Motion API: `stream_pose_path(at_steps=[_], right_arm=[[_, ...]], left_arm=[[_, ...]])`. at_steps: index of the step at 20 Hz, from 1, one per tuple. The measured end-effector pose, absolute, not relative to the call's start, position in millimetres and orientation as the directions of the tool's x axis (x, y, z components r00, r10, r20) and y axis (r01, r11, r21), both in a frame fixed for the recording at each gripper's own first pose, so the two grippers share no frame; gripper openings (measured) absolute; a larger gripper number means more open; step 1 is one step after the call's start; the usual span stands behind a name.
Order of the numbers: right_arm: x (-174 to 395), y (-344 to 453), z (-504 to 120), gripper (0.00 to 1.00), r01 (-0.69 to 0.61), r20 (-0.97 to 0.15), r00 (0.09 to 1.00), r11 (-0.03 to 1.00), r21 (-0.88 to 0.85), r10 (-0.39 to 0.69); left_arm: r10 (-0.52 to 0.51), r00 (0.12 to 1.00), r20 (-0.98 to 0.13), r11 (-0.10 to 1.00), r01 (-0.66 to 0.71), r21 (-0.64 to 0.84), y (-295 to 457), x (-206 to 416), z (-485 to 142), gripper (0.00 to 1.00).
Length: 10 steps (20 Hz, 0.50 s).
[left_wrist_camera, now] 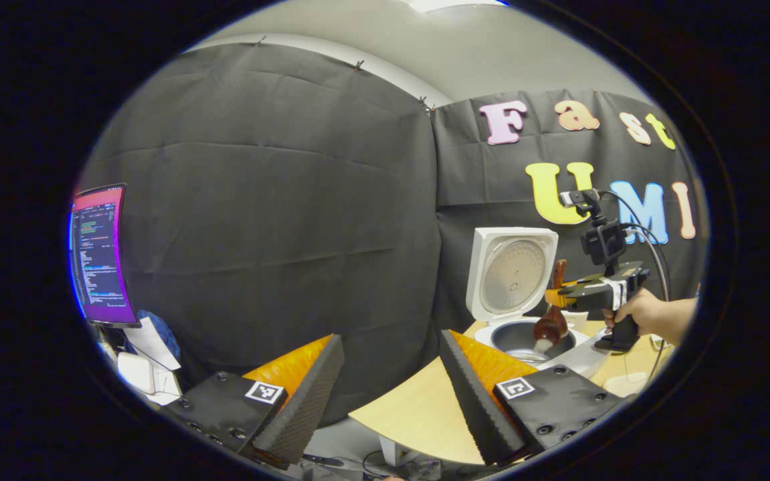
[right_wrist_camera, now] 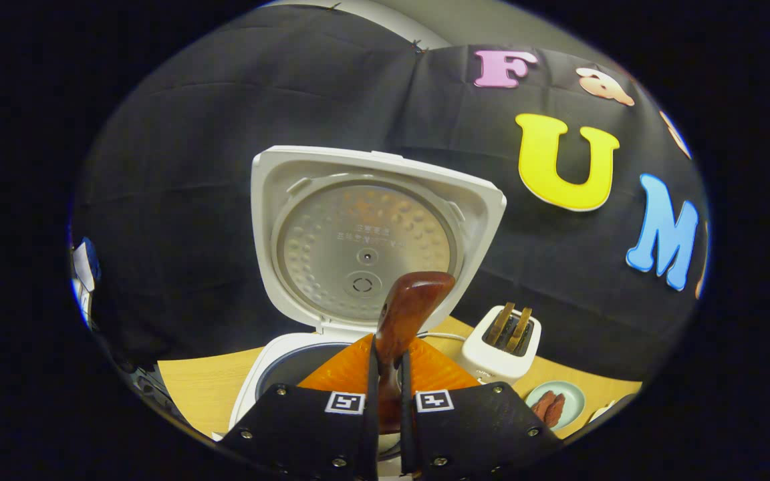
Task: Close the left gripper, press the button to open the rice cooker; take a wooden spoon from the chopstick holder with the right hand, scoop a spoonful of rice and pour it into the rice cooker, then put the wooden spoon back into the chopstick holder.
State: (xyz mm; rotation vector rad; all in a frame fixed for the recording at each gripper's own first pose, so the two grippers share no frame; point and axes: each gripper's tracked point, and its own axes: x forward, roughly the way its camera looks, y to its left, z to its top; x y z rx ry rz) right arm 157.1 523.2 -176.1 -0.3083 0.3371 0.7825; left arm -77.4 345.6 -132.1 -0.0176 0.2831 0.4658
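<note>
Monitor: far left of the left gripper view, a lit screen against the black cloth, with white items heaped below it.
Left gripper: its two fingers rise from the bottom of its own view, spread wide apart with nothing between them, over the edge of the table.
Rice cooker: right of centre in the left gripper view, white, lid up and standing upright behind the open pot. In the right gripper view it sits at centre, the metal inner lid plate facing the camera and the pot rim just above the fingers.
Wooden spoon: in the left gripper view it hangs bowl-down over the open pot, handle up; whitish grains show at the bowl's lower edge.
Right gripper: bottom centre of its own view, both fingers pressed on the spoon's handle, whose dark red-brown end sticks up in front of the lid.
Hand: right edge of the left gripper view, grasping the right gripper's handle.
Toaster: right of the cooker in the right gripper view, white, two slices in its slots.
Small dish: lower right, pale, with reddish pieces on it.
</note>
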Motion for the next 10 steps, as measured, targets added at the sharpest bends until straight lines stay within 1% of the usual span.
stream_pose_path(at_steps=[2, 4, 5, 6, 8, 10], right_arm=[[158, 521, -162, 0.13, -0.721, -0.360, 0.687, 0.654, -0.230, 0.631], [158, 518, -143, 0.13, -0.702, -0.292, 0.711, 0.637, -0.317, 0.639], [157, 517, -133, 0.14, -0.693, -0.255, 0.718, 0.632, -0.346, 0.648], [155, 516, -124, 0.13, -0.684, -0.224, 0.723, 0.631, -0.366, 0.654], [150, 513, -112, 0.13, -0.677, -0.187, 0.725, 0.639, -0.364, 0.663], [151, 502, -99, 0.13, -0.678, -0.181, 0.729, 0.662, -0.319, 0.660]], left_arm=[[0.438, 0.860, -0.262, 0.896, -0.440, 0.058, 345, -75, -128, 1.00], [0.432, 0.865, -0.254, 0.900, -0.431, 0.062, 342, -72, -124, 0.99], [0.429, 0.867, -0.252, 0.902, -0.427, 0.065, 341, -71, -125, 0.94], [0.427, 0.869, -0.250, 0.903, -0.424, 0.067, 341, -68, -124, 0.99], [0.417, 0.875, -0.248, 0.908, -0.414, 0.066, 337, -63, -120, 1.00], [0.402, 0.883, -0.240, 0.915, -0.400, 0.061, 332, -57, -116, 0.99]])
